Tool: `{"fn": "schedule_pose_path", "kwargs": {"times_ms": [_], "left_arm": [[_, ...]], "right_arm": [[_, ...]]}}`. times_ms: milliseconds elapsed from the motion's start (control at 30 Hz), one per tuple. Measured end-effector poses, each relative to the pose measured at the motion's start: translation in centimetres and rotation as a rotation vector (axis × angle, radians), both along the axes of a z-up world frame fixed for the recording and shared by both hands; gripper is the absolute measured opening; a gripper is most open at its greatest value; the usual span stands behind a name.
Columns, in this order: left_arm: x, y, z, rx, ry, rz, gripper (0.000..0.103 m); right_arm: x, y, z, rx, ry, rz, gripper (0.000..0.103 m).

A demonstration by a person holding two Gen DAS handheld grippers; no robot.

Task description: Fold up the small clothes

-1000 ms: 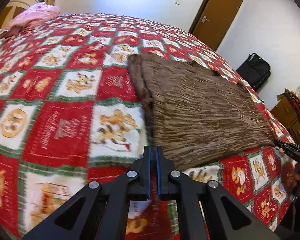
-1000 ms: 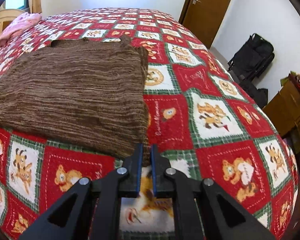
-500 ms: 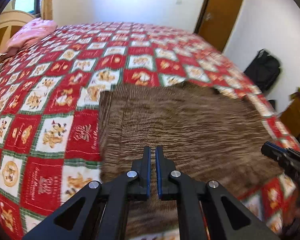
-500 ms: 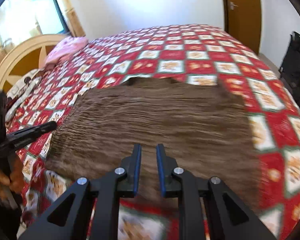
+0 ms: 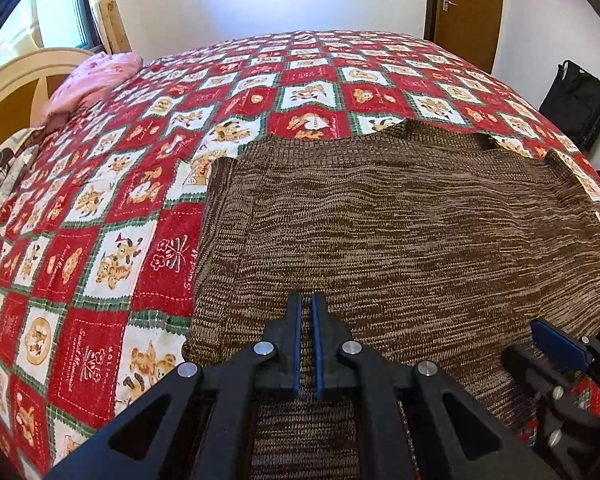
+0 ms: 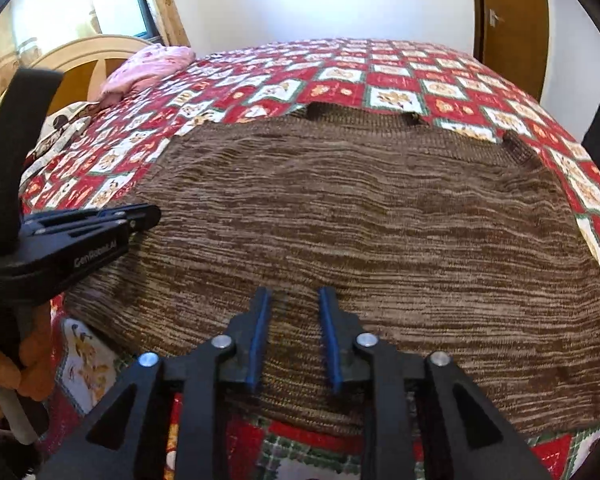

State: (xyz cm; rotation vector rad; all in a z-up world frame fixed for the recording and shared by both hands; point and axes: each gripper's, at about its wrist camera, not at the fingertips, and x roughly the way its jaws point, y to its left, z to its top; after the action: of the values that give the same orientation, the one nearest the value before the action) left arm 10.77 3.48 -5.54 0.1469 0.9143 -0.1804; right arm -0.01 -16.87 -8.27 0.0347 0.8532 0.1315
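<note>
Both grippers above the near hem of the brown knitted garment (image 5: 400, 232) — ready to take hold for a fold.

The garment lies spread flat on the red patchwork bedcover (image 5: 112, 208) and fills the centre and right of the left wrist view; in the right wrist view it fills the middle. Your left gripper (image 5: 306, 344) has its blue pads almost together with only a thin gap and nothing between them, so I judge it closed. Your right gripper (image 6: 294, 336) has its fingers clearly apart, empty, over the lower centre of the knit. To do this step well, I think you should open the left one first, take both hem corners at equal height, pinch all layers — the knit looks thick and stretchy — and lift evenly so the fold stays straight.
</note>
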Motion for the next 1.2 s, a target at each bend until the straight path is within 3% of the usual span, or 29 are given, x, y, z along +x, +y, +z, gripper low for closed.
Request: {"fn": "schedule_pose_path", "kwargs": {"times_ms": [100,200,367,500,633,733,867,933,967,1100,1200], "left_arm": [[-0.3,0.3,0.4,0.018,-0.009,0.029,0.005],[-0.8,1.7,1.2,-0.013,-0.013,0.045,0.005],[-1.6,7.9,2.1,-0.221,0.017,0.179,0.005],[-2.3,10.9,1.0,-0.348,0.049,0.288,0.005],[-3.1,9.9,-0.9,-0.439,0.123,0.268,0.005],[-4.7,9.1,-0.9,-0.487,0.095,0.259,0.005],[-6.3,9.7,-0.5,-0.623,0.011,0.258,0.005],[-5.9,9.3,-0.6,-0.578,0.006,0.216,0.013],[-5.3,9.0,-1.1,-0.545,0.040,0.208,0.025],[-5.3,9.9,-1.9,-0.648,0.064,0.217,0.037],[-5.8,10.3,-0.7,-0.631,0.031,0.227,0.039]], "right_arm": [[-0.3,1.3,-0.2,-0.050,-0.028,0.029,0.051],[-0.7,2.4,-0.4,-0.109,-0.049,0.048,0.058],[-0.9,1.3,-0.3,-0.041,-0.061,0.049,0.059],[-1.0,1.5,-0.4,-0.028,-0.065,0.058,0.064],[-1.2,2.0,-0.5,-0.053,-0.068,0.068,0.067],[-1.1,1.8,-0.5,-0.034,-0.068,0.070,0.067],[-1.2,1.6,-0.5,-0.022,-0.070,0.070,0.067],[-1.2,1.7,-0.5,-0.024,-0.071,0.069,0.068],[-1.2,1.6,-0.5,-0.025,-0.071,0.070,0.068],[-1.2,1.7,-0.5,-0.030,-0.072,0.073,0.069],[-1.2,1.8,-0.6,-0.032,-0.072,0.075,0.070]]}}
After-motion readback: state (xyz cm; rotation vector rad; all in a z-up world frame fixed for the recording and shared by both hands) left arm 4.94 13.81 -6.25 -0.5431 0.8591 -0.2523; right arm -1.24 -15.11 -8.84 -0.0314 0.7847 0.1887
